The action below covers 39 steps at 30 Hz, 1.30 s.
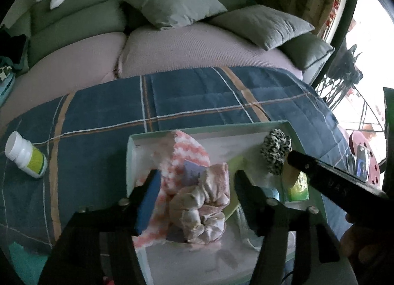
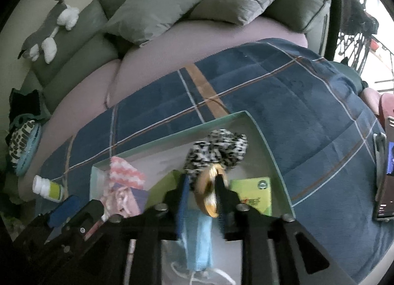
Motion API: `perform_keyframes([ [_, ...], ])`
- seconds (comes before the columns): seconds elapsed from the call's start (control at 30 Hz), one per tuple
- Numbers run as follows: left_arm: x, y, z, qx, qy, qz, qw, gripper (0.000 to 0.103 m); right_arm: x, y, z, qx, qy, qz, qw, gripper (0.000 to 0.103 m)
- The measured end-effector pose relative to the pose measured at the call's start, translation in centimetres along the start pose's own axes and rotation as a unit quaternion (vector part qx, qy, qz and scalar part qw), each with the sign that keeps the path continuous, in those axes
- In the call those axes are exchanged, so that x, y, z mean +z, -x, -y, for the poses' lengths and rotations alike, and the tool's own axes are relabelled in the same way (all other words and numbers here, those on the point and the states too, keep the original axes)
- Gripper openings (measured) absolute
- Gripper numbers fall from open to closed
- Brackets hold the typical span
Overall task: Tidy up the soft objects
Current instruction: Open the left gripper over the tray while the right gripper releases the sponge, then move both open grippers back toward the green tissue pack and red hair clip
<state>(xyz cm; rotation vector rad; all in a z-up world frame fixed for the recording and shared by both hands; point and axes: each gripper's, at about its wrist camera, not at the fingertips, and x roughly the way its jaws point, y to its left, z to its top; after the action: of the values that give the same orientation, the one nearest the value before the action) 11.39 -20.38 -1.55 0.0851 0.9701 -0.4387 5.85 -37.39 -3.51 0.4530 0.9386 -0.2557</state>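
My left gripper stands released, its 2 fingers either side of the pale pink scrunchie without pressing it; the scrunchie lies on the pink-and-white knitted cloth in the left part of the box, so I judge it is dropped where the soft things gather. My right gripper has a tan ring of tape between its fingers; I cannot tell whether the pads grip it or have let go. Just beyond lies the leopard scrunchie, and below it a blue face mask. A green packet sits in the box's right corner. The box rests on the blue plaid blanket, where a white bottle lies apart, outside it.
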Motion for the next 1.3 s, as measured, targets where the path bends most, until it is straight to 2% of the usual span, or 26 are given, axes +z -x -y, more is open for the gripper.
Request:
perform_keyframes([
  [0.07, 0.1, 0.5, -0.7, 0.002, 0.009, 0.006, 0.9999, 0.064, 0.0, 0.1, -0.5, -0.003, 0.008, 0.003, 1.0, 0.046],
  [0.17, 0.2, 1.0, -2.4, 0.011, 0.028, 0.013, 0.9994, 0.069, -0.1, 0.0, -1.0, 0.0, 0.017, -0.002, 1.0, 0.047],
  [0.2, 0.1, 1.1, -3.1, 0.016, 0.037, 0.015, 0.9991, 0.074, -0.2, -0.1, -1.2, 0.0, 0.021, -0.005, 1.0, 0.051],
  [0.37, -0.1, 1.5, -7.0, 0.043, 0.084, 0.019, 0.9953, 0.079, -0.5, -0.6, -2.8, -0.001, 0.049, -0.012, 0.999, 0.066],
  [0.43, -0.4, 1.4, -8.6, 0.056, 0.101, 0.016, 0.9932, 0.089, -0.7, -0.7, -3.5, 0.001, 0.059, -0.013, 0.998, 0.073],
  [0.63, -1.5, 1.3, -12.7, 0.096, 0.15, 0.009, 0.9841, 0.09, -1.1, -1.0, -4.7, 0.005, 0.07, -0.017, 0.997, 0.087],
  [0.73, -1.8, 1.3, -13.9, 0.11, 0.162, 0.007, 0.9806, 0.098, -1.2, -1.1, -5.1, 0.006, 0.075, -0.016, 0.997, 0.094],
  [0.8, -2.1, 1.4, -14.6, 0.117, 0.171, 0.008, 0.9782, 0.098, -1.3, -1.1, -5.4, 0.005, 0.079, -0.013, 0.997, 0.1],
  [0.97, -2.4, 1.6, -15.9, 0.128, 0.188, 0.01, 0.9738, 0.1, -1.4, -1.2, -6.1, 0.009, 0.084, -0.011, 0.996, 0.103],
  [1.17, -2.7, 1.6, -16.5, 0.133, 0.189, 0.009, 0.973, 0.1, -1.5, -1.2, -6.3, 0.018, 0.083, -0.008, 0.996, 0.103],
  [1.3, -2.7, 2.2, -16.6, 0.131, 0.188, 0.015, 0.9734, 0.1, -1.5, -1.0, -6.8, 0.063, 0.064, -0.012, 0.996, 0.103],
])
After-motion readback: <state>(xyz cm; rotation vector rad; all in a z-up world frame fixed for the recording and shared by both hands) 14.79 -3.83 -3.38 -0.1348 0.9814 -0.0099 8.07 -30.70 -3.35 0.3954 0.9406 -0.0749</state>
